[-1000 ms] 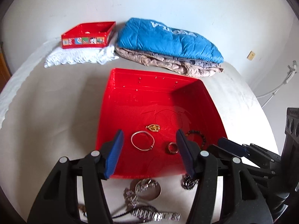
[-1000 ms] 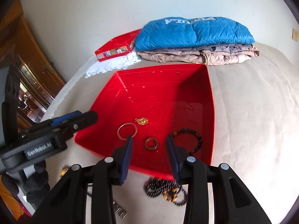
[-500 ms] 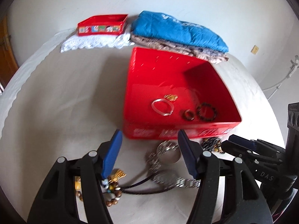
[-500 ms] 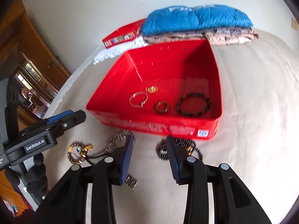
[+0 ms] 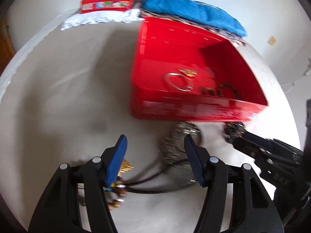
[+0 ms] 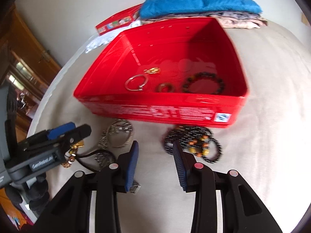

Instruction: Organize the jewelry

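Surface: bed [image 6: 268, 101] with a beige cover; all items below lie on it.
Red box [image 6: 194, 114]: open-topped, sits near the middle of the bed, beyond both grippers.
Box contents: silver bangle [image 6: 136, 83], gold charm [image 6: 152, 70], small brown ring [image 6: 165, 87], dark bead bracelet [image 6: 204, 83]; all lie on the box floor toward its near wall, apart from one another.
Left gripper [image 5: 155, 163]: fingers spread wide, holding nothing; it hovers over the loose jewelry in front of the box. This view is motion-blurred.
Right gripper [image 6: 155, 159]: fingers spread, holding nothing; low over the bed in front of the box's near wall.
Black bead necklace [image 6: 194, 141]: heaped with orange beads, just in front of the box's near wall; the right-hand fingertip overlaps its left edge in the right wrist view. Contact cannot be told.
Silver bracelet [image 6: 121, 136]: a metal chain loop, just in front of the box's left corner, between the two grippers.
Black cord [image 5: 147, 184]: runs from the silver pieces toward a cluster of gold beads [image 6: 76, 145] under the left gripper.
Background: folded blue blanket [image 6: 198, 2] on a stack of cloth behind the box; second small red tin [image 5: 107, 3] on white lace, near the wall.
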`<state>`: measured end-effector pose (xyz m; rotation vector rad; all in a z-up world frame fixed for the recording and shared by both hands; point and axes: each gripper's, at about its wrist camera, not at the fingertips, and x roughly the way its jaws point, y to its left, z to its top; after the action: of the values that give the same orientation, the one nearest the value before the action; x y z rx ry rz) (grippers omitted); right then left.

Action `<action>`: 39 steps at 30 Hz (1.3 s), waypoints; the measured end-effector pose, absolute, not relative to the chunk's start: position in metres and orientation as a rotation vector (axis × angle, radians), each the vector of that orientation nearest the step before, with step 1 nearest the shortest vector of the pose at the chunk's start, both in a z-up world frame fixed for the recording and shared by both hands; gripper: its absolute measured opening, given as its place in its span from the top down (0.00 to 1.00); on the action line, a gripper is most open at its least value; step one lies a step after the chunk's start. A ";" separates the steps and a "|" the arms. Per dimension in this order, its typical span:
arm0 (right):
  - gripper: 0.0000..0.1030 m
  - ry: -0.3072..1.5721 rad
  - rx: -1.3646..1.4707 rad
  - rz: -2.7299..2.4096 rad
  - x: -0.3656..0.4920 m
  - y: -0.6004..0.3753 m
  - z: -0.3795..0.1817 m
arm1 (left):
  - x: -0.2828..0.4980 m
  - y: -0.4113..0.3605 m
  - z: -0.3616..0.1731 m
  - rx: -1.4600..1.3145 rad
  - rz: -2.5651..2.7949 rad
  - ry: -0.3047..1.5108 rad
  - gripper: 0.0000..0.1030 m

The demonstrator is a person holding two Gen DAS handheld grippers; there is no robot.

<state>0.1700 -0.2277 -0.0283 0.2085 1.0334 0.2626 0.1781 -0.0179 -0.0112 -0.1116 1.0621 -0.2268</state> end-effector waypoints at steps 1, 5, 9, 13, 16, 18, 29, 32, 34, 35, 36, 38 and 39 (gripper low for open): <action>0.64 1.033 0.222 0.259 0.169 -0.232 -0.029 | 0.177 -0.024 -0.011 -0.107 -0.252 1.066 0.44; 0.64 1.030 0.255 0.242 0.165 -0.248 -0.032 | 0.176 -0.047 -0.012 -0.107 -0.346 1.096 0.52; 0.64 1.035 0.262 0.234 0.161 -0.259 -0.035 | 0.182 -0.060 -0.018 -0.089 -0.341 1.110 0.59; 0.64 1.039 0.258 0.227 0.162 -0.265 -0.036 | 0.188 -0.066 -0.024 -0.076 -0.330 1.128 0.65; 0.64 1.036 0.260 0.231 0.163 -0.268 -0.036 | 0.193 -0.070 -0.029 -0.067 -0.332 1.142 0.69; 0.64 1.035 0.262 0.238 0.162 -0.271 -0.036 | 0.195 -0.074 -0.032 -0.058 -0.333 1.153 0.74; 0.64 1.048 0.279 0.251 0.169 -0.273 -0.040 | 0.201 -0.085 -0.040 -0.008 -0.331 1.163 0.96; 0.64 1.048 0.283 0.249 0.169 -0.274 -0.039 | 0.199 -0.082 -0.040 -0.017 -0.336 1.162 1.00; 0.64 1.048 0.283 0.249 0.169 -0.274 -0.039 | 0.197 -0.080 -0.039 -0.022 -0.338 1.159 1.00; 0.64 1.049 0.284 0.248 0.169 -0.274 -0.040 | 0.195 -0.078 -0.037 -0.030 -0.339 1.158 1.00; 0.64 1.049 0.285 0.247 0.170 -0.275 -0.040 | 0.193 -0.076 -0.036 -0.034 -0.342 1.154 1.00; 0.64 1.050 0.291 0.245 0.170 -0.276 -0.040 | 0.186 -0.074 -0.028 -0.040 -0.351 1.131 1.00; 0.64 1.048 0.294 0.242 0.170 -0.277 -0.040 | 0.182 -0.074 -0.025 -0.040 -0.359 1.120 1.00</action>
<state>0.1701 -0.2769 -0.0402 0.2936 1.0484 0.2423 0.1823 -0.0737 -0.0248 -0.0398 1.1203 -0.3589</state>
